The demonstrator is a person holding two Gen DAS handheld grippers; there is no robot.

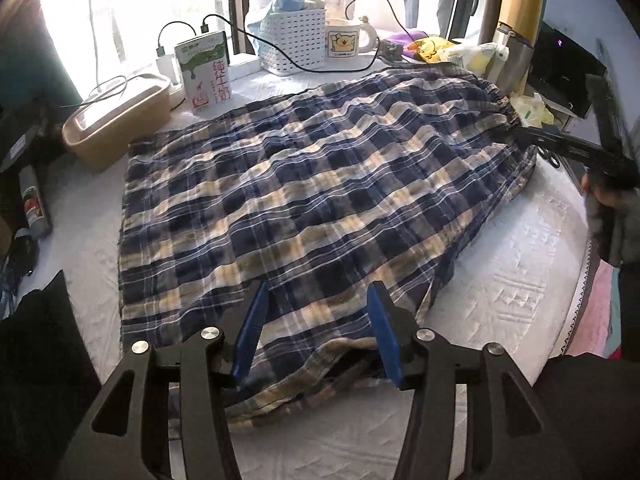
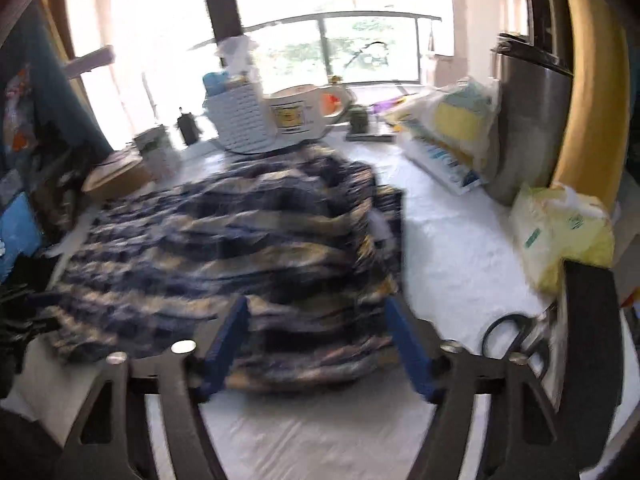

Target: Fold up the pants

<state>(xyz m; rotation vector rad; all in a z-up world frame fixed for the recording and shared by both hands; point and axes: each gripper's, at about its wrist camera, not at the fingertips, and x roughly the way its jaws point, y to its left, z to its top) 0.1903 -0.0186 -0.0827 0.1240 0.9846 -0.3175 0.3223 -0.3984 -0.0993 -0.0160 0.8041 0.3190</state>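
Observation:
The plaid pants [image 1: 312, 184], navy, cream and white, lie spread on the white mattress [image 1: 512, 264], waistband at the far right. My left gripper [image 1: 318, 292] is open, its blue fingers [image 1: 252, 320] over the near edge of the cloth, where a rumpled fold lies. My right gripper [image 2: 316, 308] is open above the waist end of the pants [image 2: 240, 232]; that view is blurred. The right gripper also shows in the left wrist view [image 1: 560, 146] at the far right, by the waistband.
Along the window side stand a tan lidded box [image 1: 116, 120], a milk carton [image 1: 206, 74], a white basket [image 1: 294, 40], a mug [image 1: 344, 40] and black cables. A yellow packet [image 2: 560, 232], scissors [image 2: 516, 336] and a steel bin [image 2: 528, 120] are at the right.

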